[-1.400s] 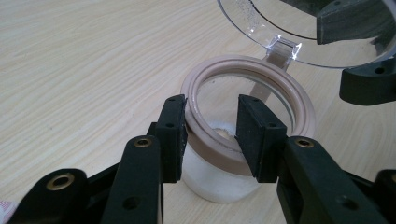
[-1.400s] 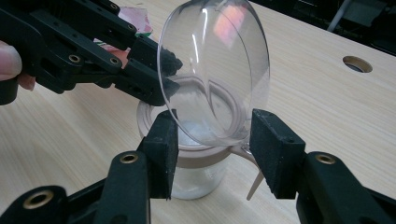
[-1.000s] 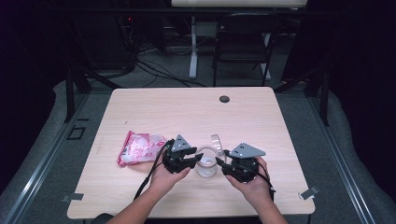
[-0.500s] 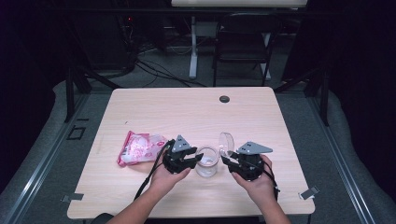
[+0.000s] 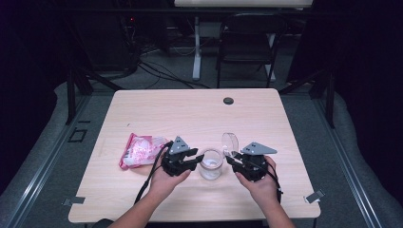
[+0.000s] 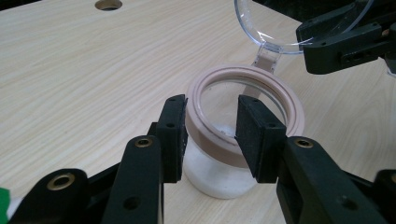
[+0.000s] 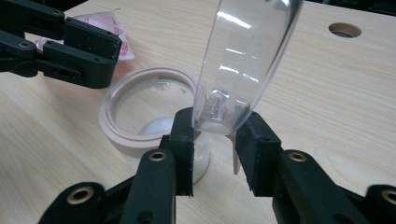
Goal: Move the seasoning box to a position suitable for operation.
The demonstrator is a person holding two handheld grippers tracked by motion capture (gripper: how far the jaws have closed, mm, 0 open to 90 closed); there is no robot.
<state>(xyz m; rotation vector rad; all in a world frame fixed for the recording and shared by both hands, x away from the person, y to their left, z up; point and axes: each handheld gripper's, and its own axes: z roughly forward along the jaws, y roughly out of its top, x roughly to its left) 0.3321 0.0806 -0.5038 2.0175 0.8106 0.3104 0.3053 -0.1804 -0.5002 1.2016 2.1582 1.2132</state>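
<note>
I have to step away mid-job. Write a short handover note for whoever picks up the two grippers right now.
Left gripper: fingers clamp the beige rim of the small jar, one inside, one outside, steadying it.
Right gripper: jaws have just been closing around the clear hinged lid, which stands flipped up.
Pink packet lies left of the jar, untouched.
Done: jar open, with something white at the bottom.
Left: probably the packet, then shutting the lid.
</note>
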